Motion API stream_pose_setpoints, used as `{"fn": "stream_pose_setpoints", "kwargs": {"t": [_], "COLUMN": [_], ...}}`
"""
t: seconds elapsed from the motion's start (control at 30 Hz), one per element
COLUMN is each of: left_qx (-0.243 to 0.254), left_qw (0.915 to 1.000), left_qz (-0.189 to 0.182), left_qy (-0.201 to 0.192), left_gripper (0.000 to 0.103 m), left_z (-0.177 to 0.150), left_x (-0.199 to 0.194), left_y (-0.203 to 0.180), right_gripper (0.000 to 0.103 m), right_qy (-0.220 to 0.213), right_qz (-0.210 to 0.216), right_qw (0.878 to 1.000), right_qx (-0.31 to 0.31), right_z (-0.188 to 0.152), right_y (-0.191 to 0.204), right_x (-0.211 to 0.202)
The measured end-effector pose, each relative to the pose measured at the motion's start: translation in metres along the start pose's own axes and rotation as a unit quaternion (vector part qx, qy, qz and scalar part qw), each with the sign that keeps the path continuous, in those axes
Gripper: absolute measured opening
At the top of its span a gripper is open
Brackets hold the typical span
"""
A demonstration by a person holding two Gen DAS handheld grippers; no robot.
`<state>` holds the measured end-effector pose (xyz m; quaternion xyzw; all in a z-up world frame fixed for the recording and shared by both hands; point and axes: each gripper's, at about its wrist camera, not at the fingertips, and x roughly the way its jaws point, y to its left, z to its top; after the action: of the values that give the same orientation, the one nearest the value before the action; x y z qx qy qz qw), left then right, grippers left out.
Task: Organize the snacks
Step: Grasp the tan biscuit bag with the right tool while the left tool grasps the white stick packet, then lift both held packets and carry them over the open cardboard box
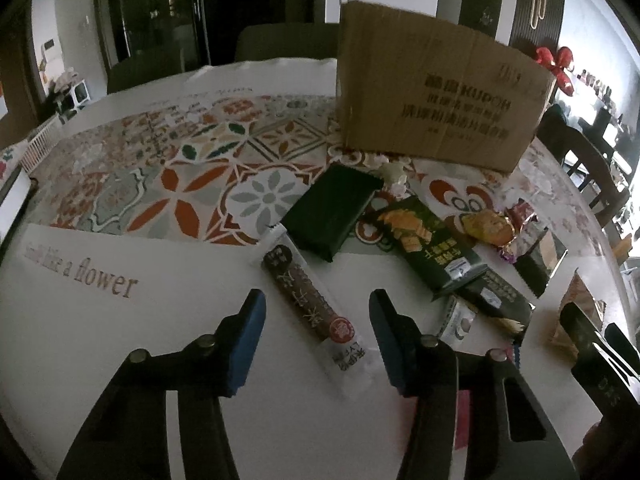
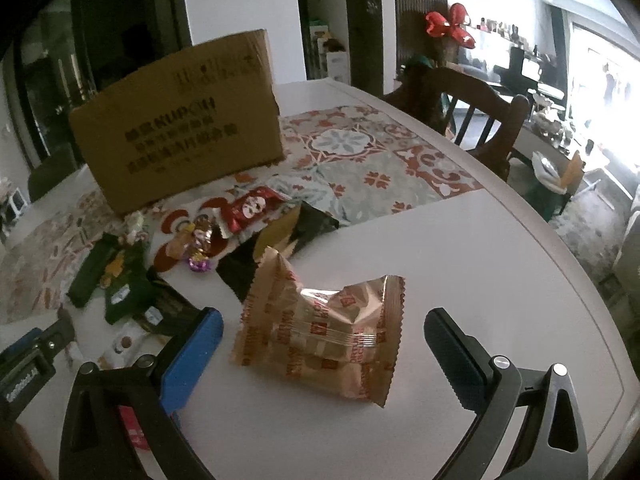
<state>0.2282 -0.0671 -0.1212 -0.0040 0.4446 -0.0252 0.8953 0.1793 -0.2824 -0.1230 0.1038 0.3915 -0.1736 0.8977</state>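
While both tools hang with jaws apart, the left tool straddles a long snack bar and the right tool straddles a brown snack bag, probably for picking; both snacks lie on the table before the cardboard box.

We see a white round table under a patterned tile-print mat, dark wooden chairs around it, dark cabinets along white walls, and bright daylight pouring through a large window on the right.
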Motion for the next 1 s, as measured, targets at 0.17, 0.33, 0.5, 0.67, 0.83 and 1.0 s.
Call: {"fn": "stream_pose_setpoints", "kwargs": {"t": [0.17,0.33,0.5,0.67,0.83,1.0], "left_qx": [0.003,0.003,0.007,0.026,0.034,0.042], "left_qw": [1.0,0.9999,0.9999,0.9996,0.9992,0.9988], "left_qz": [-0.001,-0.002,-0.007,-0.009,-0.018,-0.023], "left_qy": [0.008,0.016,0.013,0.012,0.012,-0.006], "left_gripper": [0.049,0.035,0.027,0.023,0.021,0.021], "left_z": [0.001,0.002,0.0,-0.004,-0.008,-0.011], "left_x": [0.008,0.013,0.012,0.008,0.001,-0.015], "left_y": [-0.003,-0.002,-0.001,-0.002,-0.004,-0.004], "right_gripper": [0.095,0.079,0.05,0.037,0.027,0.027], "right_qy": [0.013,0.021,0.026,0.024,0.022,-0.001], "right_qz": [-0.005,-0.003,0.01,0.018,0.034,0.044], "right_qw": [1.0,1.0,1.0,0.999,0.999,0.999], "right_qx": [0.004,0.002,-0.014,-0.022,-0.025,-0.03], "right_z": [0.0,0.0,-0.001,-0.004,-0.007,-0.007], "right_y": [-0.001,0.0,0.005,0.009,0.009,0.009], "right_x": [0.006,0.009,0.008,0.007,0.001,-0.012]}}
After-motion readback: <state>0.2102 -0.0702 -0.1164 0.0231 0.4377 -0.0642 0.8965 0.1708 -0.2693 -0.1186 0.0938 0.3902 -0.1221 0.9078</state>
